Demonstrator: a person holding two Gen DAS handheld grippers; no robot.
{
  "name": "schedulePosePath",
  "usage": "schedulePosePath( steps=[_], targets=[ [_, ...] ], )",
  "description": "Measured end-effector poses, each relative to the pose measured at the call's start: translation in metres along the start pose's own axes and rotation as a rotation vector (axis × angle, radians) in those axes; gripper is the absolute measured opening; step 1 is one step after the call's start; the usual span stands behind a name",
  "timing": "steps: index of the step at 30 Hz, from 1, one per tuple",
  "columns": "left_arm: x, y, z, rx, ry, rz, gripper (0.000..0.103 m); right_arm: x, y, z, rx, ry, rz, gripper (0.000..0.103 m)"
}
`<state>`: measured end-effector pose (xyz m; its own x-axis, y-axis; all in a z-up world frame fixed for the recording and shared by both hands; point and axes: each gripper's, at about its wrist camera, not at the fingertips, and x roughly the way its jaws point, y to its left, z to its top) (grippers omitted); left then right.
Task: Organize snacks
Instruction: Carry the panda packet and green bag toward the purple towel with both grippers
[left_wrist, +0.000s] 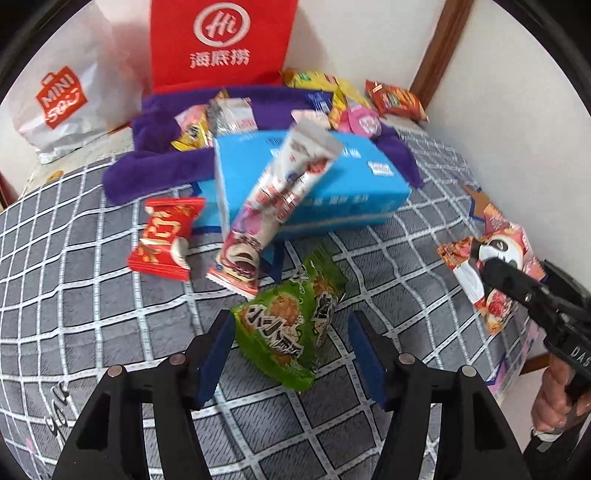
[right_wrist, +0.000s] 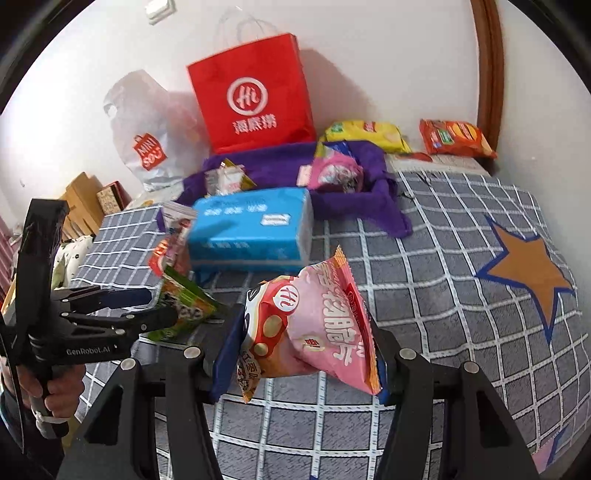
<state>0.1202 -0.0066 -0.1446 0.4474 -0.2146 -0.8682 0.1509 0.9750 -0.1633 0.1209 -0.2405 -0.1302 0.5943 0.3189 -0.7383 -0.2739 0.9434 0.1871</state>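
Right gripper (right_wrist: 306, 332) clamps the pink crinkly snack bag (right_wrist: 317, 325) at lower centre, lifted for sorting. Left gripper (left_wrist: 291, 354) is spread around the green foil snack packet (left_wrist: 291, 325), lower centre, likely next pick.

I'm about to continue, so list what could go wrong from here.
1. The left gripper is open around the green pack, which stands tilted; closing off-centre could tip it over.
2. The long white pack leans on the blue box just behind; a nudge may topple it.
3. The right gripper pinches the pink bag by its sides, so it could slip.
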Motion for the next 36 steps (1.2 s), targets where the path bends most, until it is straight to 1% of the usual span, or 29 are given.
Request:
schedulePosePath(
  steps=[3, 8, 11, 15, 18, 20, 23, 31, 32, 33, 35, 36],
  targets=[
    [0.012, -0.004, 0.001, 0.016, 0.019, 0.009, 0.062, 0.006, -0.004, -0.001, 0.007, 0.017, -0.005, 0.058],
    [0.022, -0.005, 0.005, 0.041, 0.028, 0.031, 0.064, 0.014, -0.004, 0.002, 0.002, 0.034, -0.022, 0.058],
    [0.026, -0.005, 0.006, 0.054, 0.027, 0.035, 0.066, 0.015, -0.002, 0.004, -0.008, 0.038, -0.031, 0.058],
    [0.032, -0.007, 0.008, 0.071, 0.021, 0.062, 0.070, 0.017, 0.001, 0.005, -0.018, 0.044, -0.042, 0.058],
    [0.033, -0.009, 0.008, 0.091, 0.018, 0.075, 0.070, 0.017, 0.002, 0.005, -0.025, 0.046, -0.048, 0.058],
    [0.031, -0.008, 0.008, 0.080, 0.013, 0.067, 0.067, 0.017, 0.003, 0.006, -0.026, 0.045, -0.052, 0.058],
    [0.024, -0.003, 0.007, 0.056, -0.004, 0.033, 0.064, 0.014, 0.002, 0.006, -0.021, 0.042, -0.053, 0.058],
    [-0.014, 0.000, 0.005, 0.057, -0.062, 0.010, 0.062, 0.007, 0.006, 0.010, -0.022, 0.022, -0.047, 0.058],
    [-0.019, 0.001, 0.006, 0.057, -0.070, 0.004, 0.052, 0.005, 0.007, 0.012, -0.022, 0.016, -0.046, 0.058],
    [-0.024, 0.001, 0.008, 0.053, -0.072, -0.005, 0.047, 0.004, 0.008, 0.014, -0.023, 0.011, -0.046, 0.058],
    [-0.032, 0.002, 0.012, 0.044, -0.081, -0.024, 0.047, 0.000, 0.011, 0.020, -0.026, -0.005, -0.042, 0.058],
    [-0.036, 0.002, 0.014, 0.048, -0.091, -0.036, 0.044, -0.001, 0.013, 0.022, -0.029, -0.010, -0.040, 0.058]
  ],
)
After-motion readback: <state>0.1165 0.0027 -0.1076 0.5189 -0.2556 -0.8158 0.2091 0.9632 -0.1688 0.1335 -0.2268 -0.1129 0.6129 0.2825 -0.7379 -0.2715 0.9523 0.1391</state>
